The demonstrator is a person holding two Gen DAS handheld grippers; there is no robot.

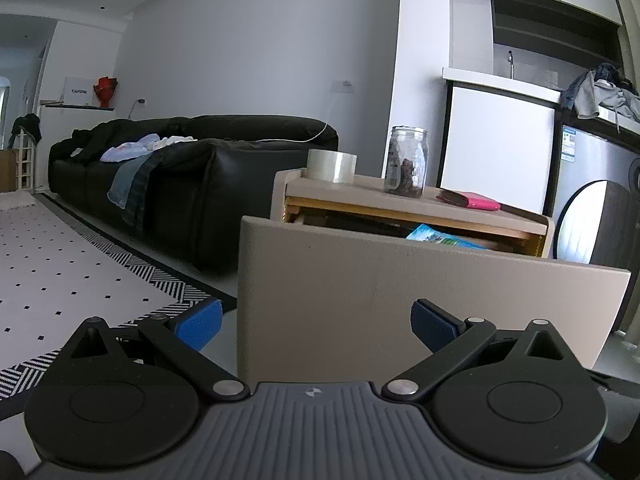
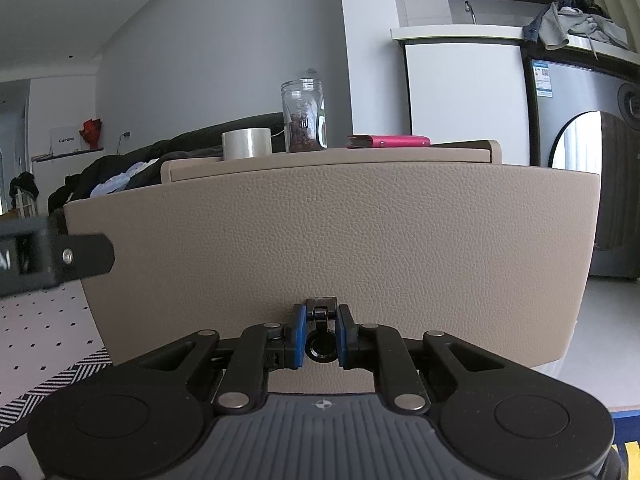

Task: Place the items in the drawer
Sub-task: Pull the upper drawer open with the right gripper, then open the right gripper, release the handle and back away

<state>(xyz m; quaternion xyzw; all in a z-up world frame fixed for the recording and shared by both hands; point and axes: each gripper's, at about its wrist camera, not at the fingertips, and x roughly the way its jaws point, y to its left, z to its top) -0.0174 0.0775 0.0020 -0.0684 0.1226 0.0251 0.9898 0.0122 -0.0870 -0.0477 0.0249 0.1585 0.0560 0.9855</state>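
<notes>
Left gripper (image 1: pixel 316 324) is hovering low before the drawer front (image 1: pixel 420 296), fingers spread wide, gripping nothing. The drawer is standing pulled out; a blue packet (image 1: pixel 436 236) is lying inside, the rest of the inside hidden.

On the cabinet top (image 1: pixel 360 194), left to right:
- tape roll (image 1: pixel 332 165), sitting flat. Judged light and stiff with a slick film side; pinching across the ring wall should hold best.
- glass jar (image 1: pixel 406 160), standing upright, no lid visible, dark bits in the bottom. Judged fragile, smooth and the heaviest of the three; gripping across the body and keeping it upright would avoid spilling.
- pink wallet (image 1: pixel 472 200), lying flat. Judged light and slightly soft; taking it by a long edge looks workable.

Right gripper (image 2: pixel 320 338) is closing narrowly on the small black pull (image 2: pixel 320 316) at the drawer front's lower edge.

Whether the drawer is coming open or going shut cannot be told.
</notes>
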